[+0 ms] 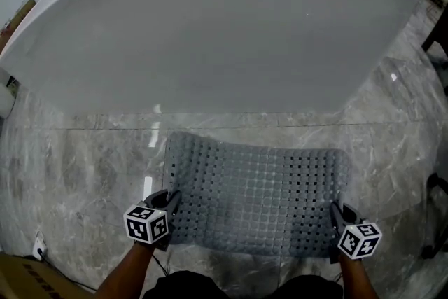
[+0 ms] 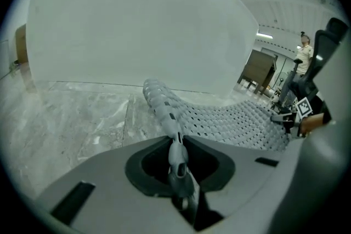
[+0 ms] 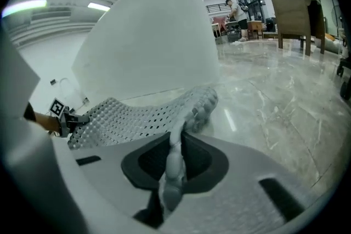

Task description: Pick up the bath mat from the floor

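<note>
Bath mat [image 1: 259,192]: lay on the marble floor [image 1: 84,164] just on the near side of the white bathtub [image 1: 210,31], looked soft, floppy and light, was pinched at its near corners by left gripper [image 1: 170,201] and right gripper [image 1: 336,212], jaws nearly closed on its edge, with bare floor open left and right.

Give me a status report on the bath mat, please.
Left tool, right tool: shut on bath mat, near corners. Near edge pinched up. White bathtub just beyond, not obstructing.
</note>
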Demonstrator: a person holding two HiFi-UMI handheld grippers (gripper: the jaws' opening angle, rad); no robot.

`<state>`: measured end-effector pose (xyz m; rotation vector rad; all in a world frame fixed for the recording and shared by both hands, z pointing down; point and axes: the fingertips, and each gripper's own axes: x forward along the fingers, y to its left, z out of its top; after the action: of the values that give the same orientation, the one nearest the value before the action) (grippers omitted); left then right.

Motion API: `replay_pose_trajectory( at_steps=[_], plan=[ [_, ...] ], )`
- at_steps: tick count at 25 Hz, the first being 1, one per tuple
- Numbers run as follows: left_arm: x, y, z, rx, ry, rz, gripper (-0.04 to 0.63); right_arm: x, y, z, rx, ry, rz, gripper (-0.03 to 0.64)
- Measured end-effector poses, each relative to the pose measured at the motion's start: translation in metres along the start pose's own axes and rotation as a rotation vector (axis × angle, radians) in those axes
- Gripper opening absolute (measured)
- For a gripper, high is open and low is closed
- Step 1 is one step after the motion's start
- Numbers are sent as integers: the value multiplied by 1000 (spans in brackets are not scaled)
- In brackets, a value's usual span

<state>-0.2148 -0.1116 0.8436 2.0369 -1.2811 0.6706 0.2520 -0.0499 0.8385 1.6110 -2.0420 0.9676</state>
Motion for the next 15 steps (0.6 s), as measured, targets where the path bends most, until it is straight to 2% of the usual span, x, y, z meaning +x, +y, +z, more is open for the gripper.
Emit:
replay_pose_trajectory(
  at_steps=[7, 15],
  plan=[
    [-34, -16, 31, 2, -101, -17, 58, -18, 31, 44, -21, -79, 85, 48],
    [-82, -32, 85, -11, -211, -10, 57, -48, 51, 103, -14, -154, 110, 46]
  ],
)
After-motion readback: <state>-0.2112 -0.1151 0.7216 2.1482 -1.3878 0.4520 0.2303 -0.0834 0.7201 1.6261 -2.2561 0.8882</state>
